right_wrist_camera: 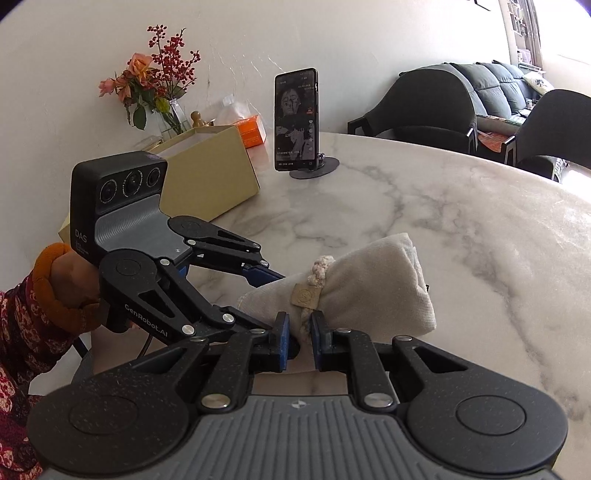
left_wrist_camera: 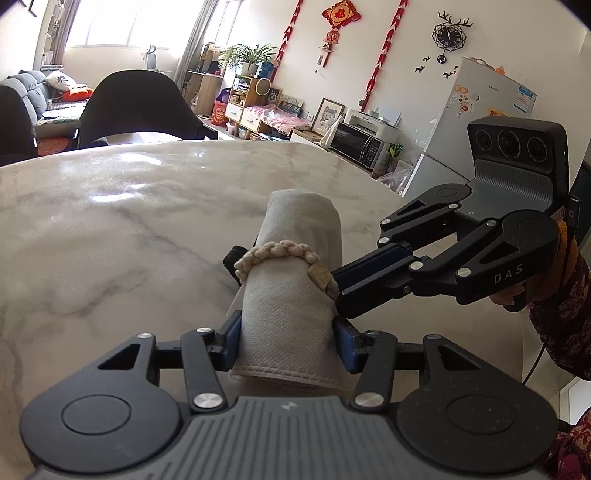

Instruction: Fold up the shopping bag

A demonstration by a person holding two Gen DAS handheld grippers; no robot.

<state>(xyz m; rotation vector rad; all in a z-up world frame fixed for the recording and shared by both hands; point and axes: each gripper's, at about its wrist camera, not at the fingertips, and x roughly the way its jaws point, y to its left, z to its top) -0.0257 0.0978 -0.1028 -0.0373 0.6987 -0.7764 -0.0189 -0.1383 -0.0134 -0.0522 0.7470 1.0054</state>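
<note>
Pretty bright daylight pouring in from the window [left_wrist_camera: 99,26], which is totally blown out. Big glare patch on the marble table [left_wrist_camera: 122,162]. Heavy fisheye bending and dark vignette in the corners, but everything's reasonably sharp.

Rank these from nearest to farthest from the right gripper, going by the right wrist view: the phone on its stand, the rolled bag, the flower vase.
1. rolled bag: right at the right gripper, its braided cord between the fingers.
2. phone: mid-table, straight ahead on its stand.
3. flower vase: far left, behind the yellow box by the wall.
</note>
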